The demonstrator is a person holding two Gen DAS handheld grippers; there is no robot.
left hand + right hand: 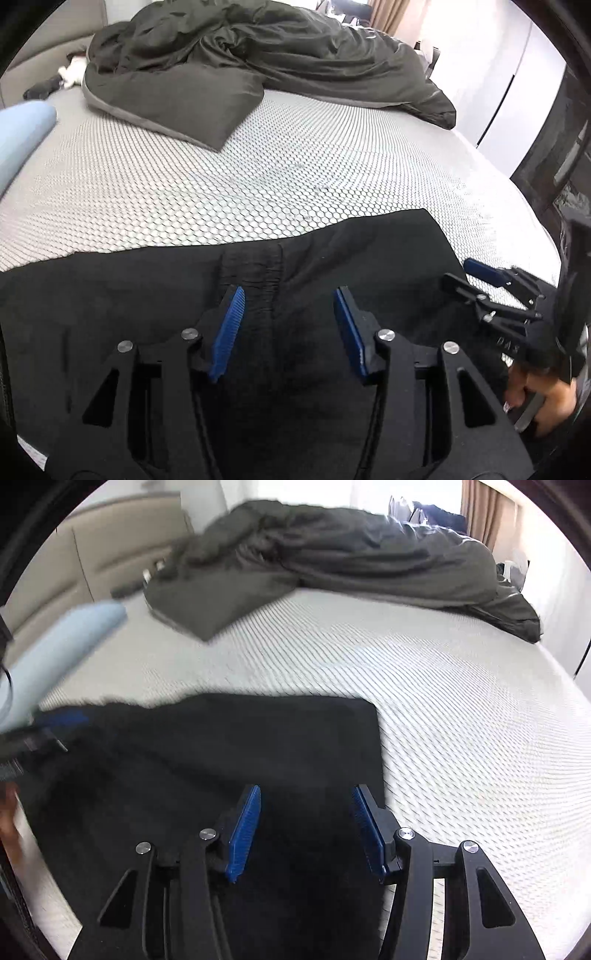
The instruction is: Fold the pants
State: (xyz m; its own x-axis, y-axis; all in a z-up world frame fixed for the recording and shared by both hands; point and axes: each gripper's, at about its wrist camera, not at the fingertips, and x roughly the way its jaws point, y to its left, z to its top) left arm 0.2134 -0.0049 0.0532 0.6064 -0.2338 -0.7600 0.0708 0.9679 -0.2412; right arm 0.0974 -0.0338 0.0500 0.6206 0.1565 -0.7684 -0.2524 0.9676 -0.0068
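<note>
Pants lie flat across the lower half of both frames, on the mattress, so you have a firm surface for creasing. Your left gripper hangs over the gathered waistband at lower center, fingers wide, holding nothing, likely lined up for a grab. Your right gripper sits over the pants' right edge, lower center of its view, fingers wide too, empty. Duvet is bunched in the upper frame, well apart, out of your way.
</note>
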